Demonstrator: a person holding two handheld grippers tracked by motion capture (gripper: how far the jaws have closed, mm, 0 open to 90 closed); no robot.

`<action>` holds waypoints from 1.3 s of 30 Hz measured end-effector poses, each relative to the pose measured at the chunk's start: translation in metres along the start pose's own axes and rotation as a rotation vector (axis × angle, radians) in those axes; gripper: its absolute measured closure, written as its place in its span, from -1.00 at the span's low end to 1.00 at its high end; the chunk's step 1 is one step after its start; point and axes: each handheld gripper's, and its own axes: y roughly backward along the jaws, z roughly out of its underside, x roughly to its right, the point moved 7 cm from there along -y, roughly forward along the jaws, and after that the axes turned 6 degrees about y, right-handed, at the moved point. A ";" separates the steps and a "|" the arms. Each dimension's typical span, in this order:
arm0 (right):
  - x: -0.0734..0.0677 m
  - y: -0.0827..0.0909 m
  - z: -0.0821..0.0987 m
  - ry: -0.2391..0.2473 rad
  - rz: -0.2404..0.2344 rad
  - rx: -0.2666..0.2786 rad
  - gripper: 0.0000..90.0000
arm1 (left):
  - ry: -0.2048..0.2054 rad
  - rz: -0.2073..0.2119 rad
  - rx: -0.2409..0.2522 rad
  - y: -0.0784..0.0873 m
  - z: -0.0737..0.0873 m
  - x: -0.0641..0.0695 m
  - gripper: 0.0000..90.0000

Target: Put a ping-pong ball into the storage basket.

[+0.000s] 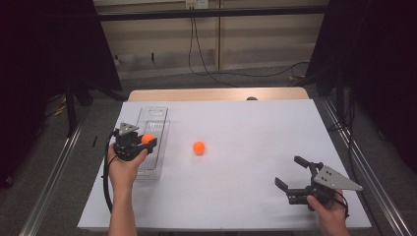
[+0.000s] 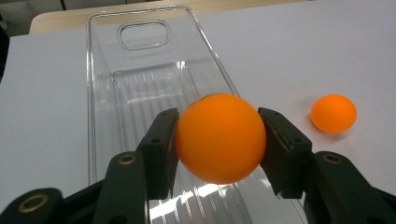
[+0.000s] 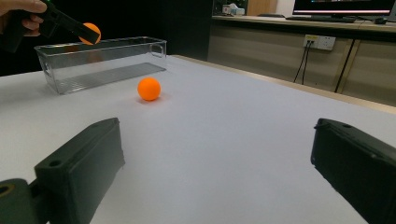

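Item: left gripper [image 1: 145, 143], centre-left of the high view, hand-held over the near end of a clear plastic tray [image 1: 160, 118]; its two black jaws pinch an orange ball [image 2: 220, 137] across its widest part, one flat pad on each side, a hold that suits a smooth round thing which would otherwise slip out. In the left gripper view the ball sits at frame centre above the tray's ribbed floor, apparently poised for release into it; how high it hangs above that floor is hard to judge from these angles. Item: tray, long and narrow, transparent, rounded corners, a slotted handle cut-out in its far end wall, lying lengthwise away from the person at the left of the white table [image 1: 246, 196]; nothing rests inside it. Item: second orange ball [image 1: 198, 147], same matte, seamless sphere, loose on the table just right of the tray and well apart from both grippers, casting a small shadow. Item: right gripper [image 1: 292, 173], lower right of the high view, jaws spread wide and holding nothing, pointed left across the bare tabletop toward that loose ball, as if waiting its turn. Table surface: flat, white, matte, with a pale wooden edge at the far side.
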 end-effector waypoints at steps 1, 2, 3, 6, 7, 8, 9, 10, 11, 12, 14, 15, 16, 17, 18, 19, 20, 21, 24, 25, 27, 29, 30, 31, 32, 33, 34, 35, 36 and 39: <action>0.000 0.000 0.000 -0.001 0.000 0.000 -0.96 | -0.001 -0.008 0.003 0.000 0.000 -0.001 0.11; 0.000 0.000 0.000 0.000 -0.001 0.000 -0.96 | 0.001 -0.015 0.002 -0.001 0.000 -0.002 0.08; 0.000 0.000 0.000 0.001 -0.001 0.001 -0.96 | 0.005 -0.020 -0.001 -0.001 0.001 -0.003 0.05; 0.000 0.000 0.000 0.001 0.000 -0.001 -0.96 | -0.003 -0.032 -0.007 -0.001 0.002 -0.003 -0.02; 0.000 0.000 0.000 0.000 0.000 0.000 -0.96 | 0.008 -0.025 -0.003 -0.001 0.001 -0.002 -0.04; 0.000 0.000 0.000 0.003 0.000 0.001 -0.96 | 0.007 -0.024 -0.004 -0.001 0.001 -0.002 -0.06; 0.000 0.000 0.000 0.003 0.000 0.001 -0.96 | 0.005 -0.025 -0.002 0.000 0.001 -0.001 -0.07; 0.000 0.000 0.000 0.001 0.000 0.000 -0.96 | 0.006 -0.025 0.002 0.000 0.000 0.000 -0.09; 0.000 0.000 0.000 0.000 0.000 0.000 -0.96 | 0.015 -0.017 0.008 0.001 -0.001 0.001 -0.12; 0.000 0.000 0.000 -0.002 0.000 0.001 -0.96 | 0.017 -0.012 0.010 0.001 -0.001 0.002 -0.14; 0.000 0.000 0.000 0.000 0.000 0.000 -0.96 | 0.014 -0.001 0.009 0.001 -0.002 0.006 -0.14; 0.000 0.000 0.000 0.000 0.000 0.000 -0.96 | 0.013 0.004 0.008 0.001 -0.002 0.007 -0.16; 0.000 0.000 0.000 0.002 -0.001 0.001 -0.96 | 0.016 0.009 0.008 0.001 -0.003 0.008 -0.19; 0.000 0.000 0.000 0.002 -0.001 0.001 -0.96 | 0.010 0.015 0.003 0.001 -0.003 0.010 -0.20; 0.000 0.000 0.000 0.002 -0.001 0.001 -0.96 | 0.005 0.016 0.001 0.001 -0.003 0.012 -0.21; 0.000 0.000 0.000 -0.001 0.001 0.002 -0.96 | 0.009 0.024 0.004 0.001 -0.004 0.013 -0.23; 0.000 0.000 0.000 -0.002 0.000 0.001 -0.96 | 0.008 0.030 0.005 0.001 -0.004 0.015 -0.24; 0.000 0.000 0.000 -0.001 0.001 0.002 -0.96 | 0.003 0.027 0.007 0.001 -0.004 0.016 -0.25; 0.000 0.000 0.000 0.002 -0.001 0.002 -0.96 | 0.000 0.040 0.003 0.000 -0.005 0.021 -0.26; 0.000 0.000 0.000 0.002 -0.001 0.001 -0.96 | -0.003 0.043 0.001 -0.001 -0.005 0.023 -0.27; 0.000 0.000 0.000 0.000 0.000 0.000 -0.96 | -0.007 0.052 0.001 -0.001 -0.006 0.026 -0.29; 0.000 0.000 0.000 -0.001 0.000 0.002 -0.96 | -0.017 0.063 -0.005 -0.002 -0.007 0.031 -0.30; 0.000 0.000 0.000 -0.003 0.000 0.001 -0.96 | -0.018 0.067 -0.006 -0.002 -0.007 0.033 -0.32; 0.000 0.000 0.000 -0.002 0.000 0.000 -0.96 | -0.025 0.073 -0.009 -0.002 -0.007 0.035 -0.33; 0.000 0.000 0.000 -0.003 0.000 0.000 -0.96 | -0.026 0.076 -0.008 -0.003 -0.008 0.037 -0.34; 0.000 0.000 0.000 -0.004 0.000 0.000 -0.96 | -0.031 0.082 -0.008 -0.003 -0.008 0.038 -0.34; 0.000 0.000 0.000 0.000 -0.001 0.000 -0.96 | -0.034 0.083 -0.007 -0.003 -0.009 0.040 -0.35; 0.000 0.000 0.000 0.000 -0.002 0.000 -0.96 | -0.036 0.090 -0.008 -0.003 -0.009 0.043 -0.35; -0.001 0.000 0.000 0.001 -0.003 -0.002 -0.96 | -0.038 0.096 -0.007 -0.003 -0.010 0.044 -0.36; -0.001 0.000 0.000 0.002 -0.004 -0.002 -0.96 | -0.034 0.110 -0.004 -0.004 -0.011 0.048 -0.38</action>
